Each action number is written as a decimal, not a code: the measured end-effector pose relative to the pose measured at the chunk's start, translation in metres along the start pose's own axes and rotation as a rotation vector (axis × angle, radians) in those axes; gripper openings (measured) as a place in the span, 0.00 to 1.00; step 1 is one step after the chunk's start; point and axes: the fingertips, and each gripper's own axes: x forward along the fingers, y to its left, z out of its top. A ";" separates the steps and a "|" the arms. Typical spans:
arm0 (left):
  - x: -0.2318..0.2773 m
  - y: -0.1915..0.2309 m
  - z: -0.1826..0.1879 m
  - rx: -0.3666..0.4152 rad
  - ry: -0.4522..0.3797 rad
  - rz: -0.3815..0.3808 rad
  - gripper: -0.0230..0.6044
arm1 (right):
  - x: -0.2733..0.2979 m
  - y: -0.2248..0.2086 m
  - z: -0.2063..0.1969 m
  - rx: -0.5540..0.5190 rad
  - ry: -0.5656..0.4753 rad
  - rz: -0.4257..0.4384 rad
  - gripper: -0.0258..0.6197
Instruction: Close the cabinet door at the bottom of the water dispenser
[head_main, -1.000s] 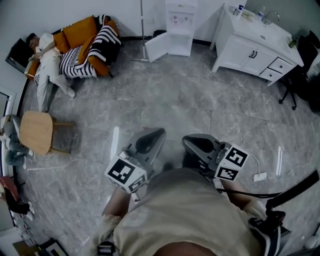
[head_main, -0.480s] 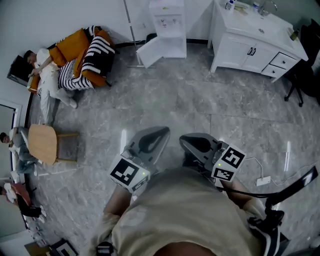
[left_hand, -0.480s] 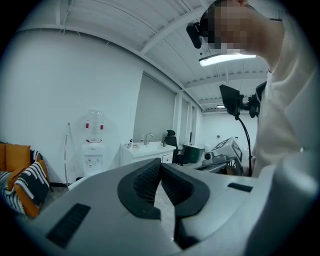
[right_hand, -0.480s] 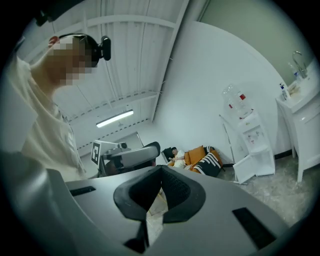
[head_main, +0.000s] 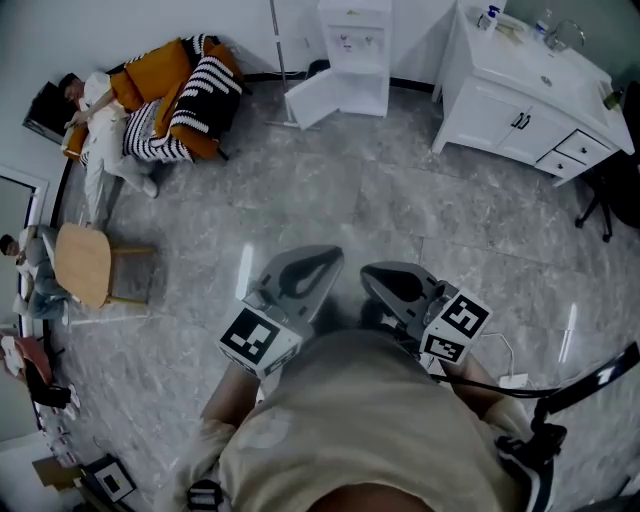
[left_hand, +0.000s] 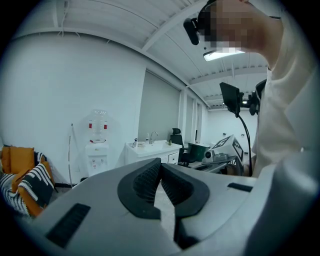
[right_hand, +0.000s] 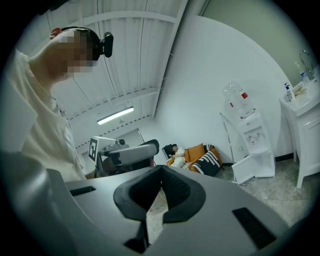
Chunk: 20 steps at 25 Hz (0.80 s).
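The cabinet door of the water dispenser stands open, well apart from you. Your left gripper and right gripper are clenched on nothing. The whole closing is left to do.

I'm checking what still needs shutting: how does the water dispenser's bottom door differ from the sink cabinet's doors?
The dispenser door stands swung wide open; the sink cabinet doors lie shut, flush with their front. The sink cabinet doors carry dark handles; none shows on the dispenser door from here. Both are white.
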 end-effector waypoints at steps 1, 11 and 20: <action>-0.001 0.006 -0.001 -0.004 0.000 0.004 0.03 | 0.005 -0.001 -0.002 0.009 0.012 0.006 0.06; 0.011 0.079 0.003 -0.027 -0.058 -0.057 0.03 | 0.054 -0.033 0.002 0.024 0.055 -0.058 0.06; -0.015 0.189 0.014 -0.060 -0.095 -0.096 0.03 | 0.171 -0.047 0.020 -0.079 0.148 -0.083 0.06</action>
